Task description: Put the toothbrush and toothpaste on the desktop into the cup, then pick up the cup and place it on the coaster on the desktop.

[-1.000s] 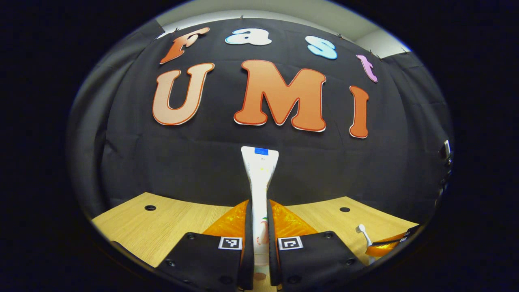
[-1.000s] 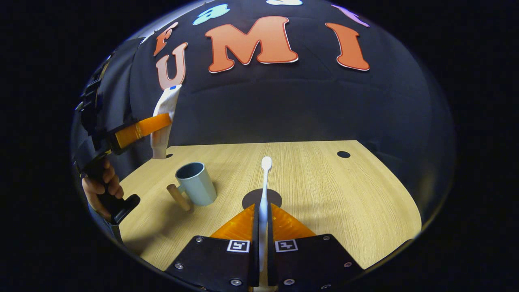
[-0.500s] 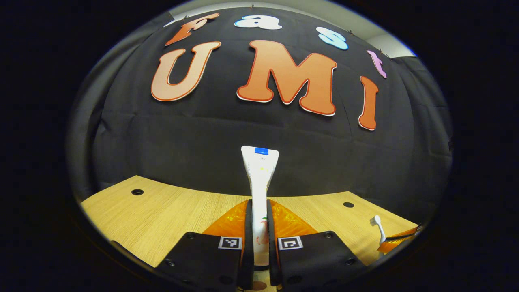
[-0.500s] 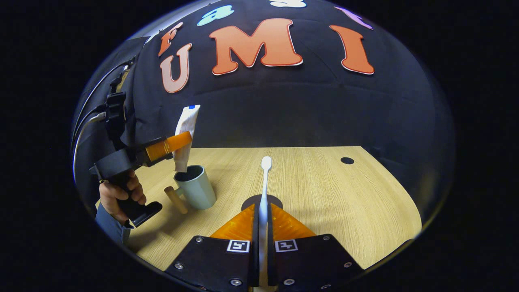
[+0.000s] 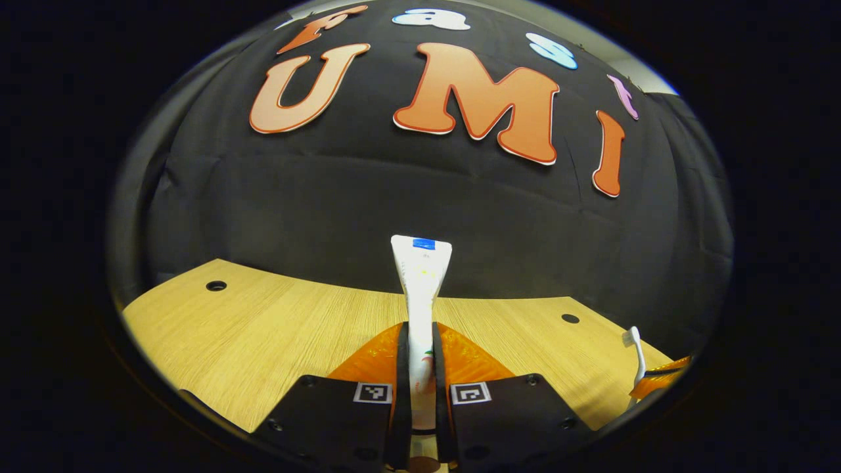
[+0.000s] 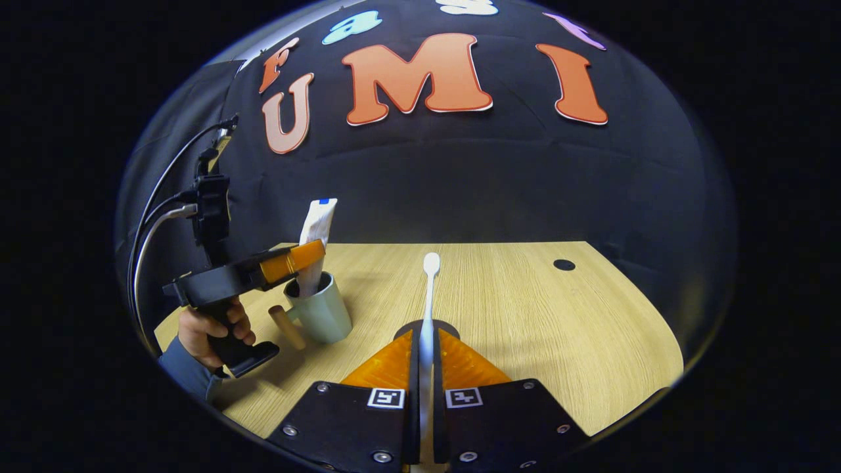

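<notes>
Lowering the toothpaste (image 6: 316, 244) into the cup (image 6: 322, 311) looks like the step in hand: at the left of the right gripper view the left gripper (image 6: 299, 257) has its jaws pinching the tube upright, the tube's lower end already inside the cup's mouth. To do it well, I would keep the tube vertical, let it sink until it bears on the cup's floor or wall, and only then spread the jaws, drawing straight up so the light cup is not tipped. The cup's wooden handle (image 6: 286, 326) points toward the lower left, close to the hand (image 6: 213, 328) that grips the tool, so that side wants care. In the left gripper view the tube stands between the jaws at centre. The right gripper (image 6: 426, 341) has its jaws pressed on the toothbrush (image 6: 430, 289), which stands up at centre frame, well clear of the cup. Below the brush the dark round coaster (image 6: 406, 326) lies on the desk (image 6: 525, 315), just right of the cup; nothing sits on it.
</notes>
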`<state>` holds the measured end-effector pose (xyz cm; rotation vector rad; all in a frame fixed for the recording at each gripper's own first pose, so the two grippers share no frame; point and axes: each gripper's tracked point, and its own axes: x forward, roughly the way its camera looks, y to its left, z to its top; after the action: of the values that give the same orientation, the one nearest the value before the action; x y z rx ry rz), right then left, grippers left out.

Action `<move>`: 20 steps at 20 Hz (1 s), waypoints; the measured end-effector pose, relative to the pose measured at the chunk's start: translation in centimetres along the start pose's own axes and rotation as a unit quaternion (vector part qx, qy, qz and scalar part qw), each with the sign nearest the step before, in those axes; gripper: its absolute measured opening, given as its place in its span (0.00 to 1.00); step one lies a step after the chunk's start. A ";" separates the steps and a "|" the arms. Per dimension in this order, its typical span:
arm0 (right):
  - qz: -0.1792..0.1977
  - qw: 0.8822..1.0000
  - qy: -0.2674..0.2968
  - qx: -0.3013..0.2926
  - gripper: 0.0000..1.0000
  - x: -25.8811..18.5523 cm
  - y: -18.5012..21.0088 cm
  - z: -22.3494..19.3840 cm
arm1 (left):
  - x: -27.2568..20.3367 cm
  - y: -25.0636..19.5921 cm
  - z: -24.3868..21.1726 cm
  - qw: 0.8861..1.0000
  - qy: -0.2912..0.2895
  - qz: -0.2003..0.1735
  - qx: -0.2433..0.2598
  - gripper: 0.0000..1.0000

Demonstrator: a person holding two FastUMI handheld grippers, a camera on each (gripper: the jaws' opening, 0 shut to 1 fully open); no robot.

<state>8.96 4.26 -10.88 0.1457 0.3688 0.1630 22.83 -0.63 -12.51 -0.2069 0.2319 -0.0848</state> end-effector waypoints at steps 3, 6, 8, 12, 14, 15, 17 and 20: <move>0.000 1.000 -0.001 0.003 0.08 -0.1 0.3 0.0 | -0.4 0.5 -0.2 1.000 0.005 0.004 -0.002 0.21; 0.000 1.000 -0.002 0.001 0.08 -0.2 0.6 0.2 | -0.8 0.9 -0.3 1.000 0.008 0.005 -0.006 0.22; 0.000 1.000 -0.003 0.001 0.08 -0.5 0.8 0.1 | -1.3 0.6 -0.5 1.000 0.010 -0.003 -0.012 0.24; 0.002 1.000 -0.007 0.004 0.08 -1.0 1.4 0.4 | -1.9 1.0 -1.2 0.999 0.024 -0.001 -0.022 0.23; 0.002 1.000 -0.013 0.004 0.08 -1.1 1.6 0.6 | -2.3 1.4 -1.8 0.999 0.034 0.001 -0.024 0.27; 0.005 1.000 -0.016 0.007 0.08 -1.2 1.8 0.9 | -2.6 1.6 -2.0 0.999 0.038 0.004 -0.025 0.27; 0.015 0.999 -0.024 0.016 0.08 -0.9 2.5 1.4 | -3.1 1.9 -2.5 0.998 0.049 0.004 -0.027 0.29; 0.034 0.998 -0.050 0.022 0.08 -0.5 4.1 2.9 | -4.5 2.6 -1.9 0.999 0.038 0.005 -0.015 0.34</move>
<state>9.01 7.80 -7.35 0.2084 0.2687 0.2151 18.20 2.00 -13.86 -0.2317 0.3106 -0.0787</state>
